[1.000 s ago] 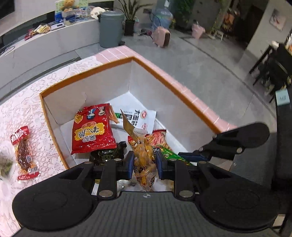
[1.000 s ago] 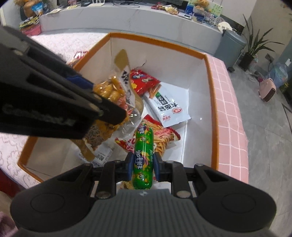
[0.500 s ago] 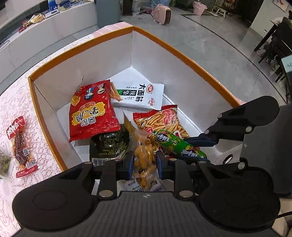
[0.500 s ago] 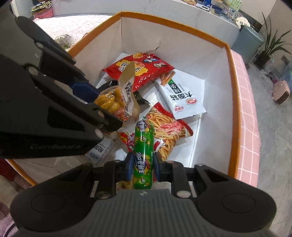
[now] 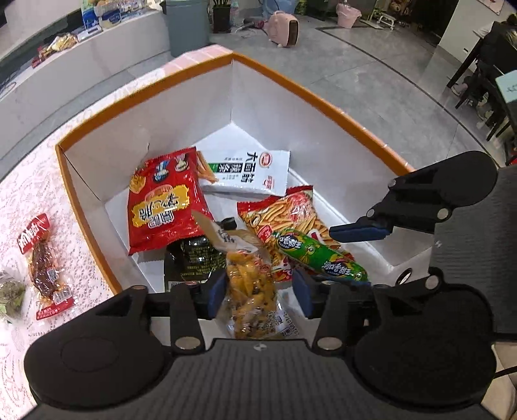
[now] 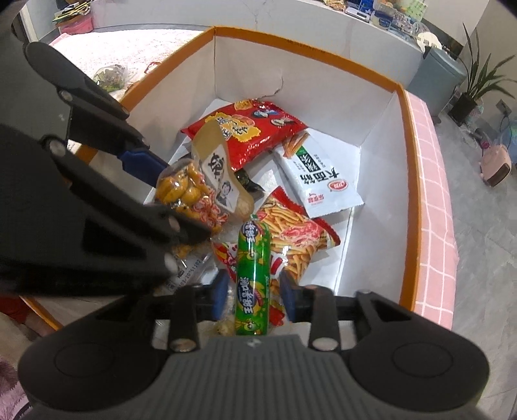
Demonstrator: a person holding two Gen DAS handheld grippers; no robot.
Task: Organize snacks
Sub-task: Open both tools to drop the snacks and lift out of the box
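A white box with an orange rim holds several snack packs. My left gripper hangs low inside it, jaws opening around a clear bag of yellow snacks. The right pad stands clear of the bag, which rests on the packs below. My right gripper is beside it, jaws opening, with a green sausage between the pads and a gap on each side. The sausage lies on a fries-print bag. A red bag, a white packet and a dark packet lie on the box floor.
Outside the box, on the lace cloth to the left, lie a red meat snack and a greenish packet. A pink tiled table edge runs along the box. On the floor beyond stand a grey bin and a pink heater.
Both grippers sank deeper into the box. The left jaws, shut on the yellow bag, have spread off it. The right jaws have parted from the green sausage.
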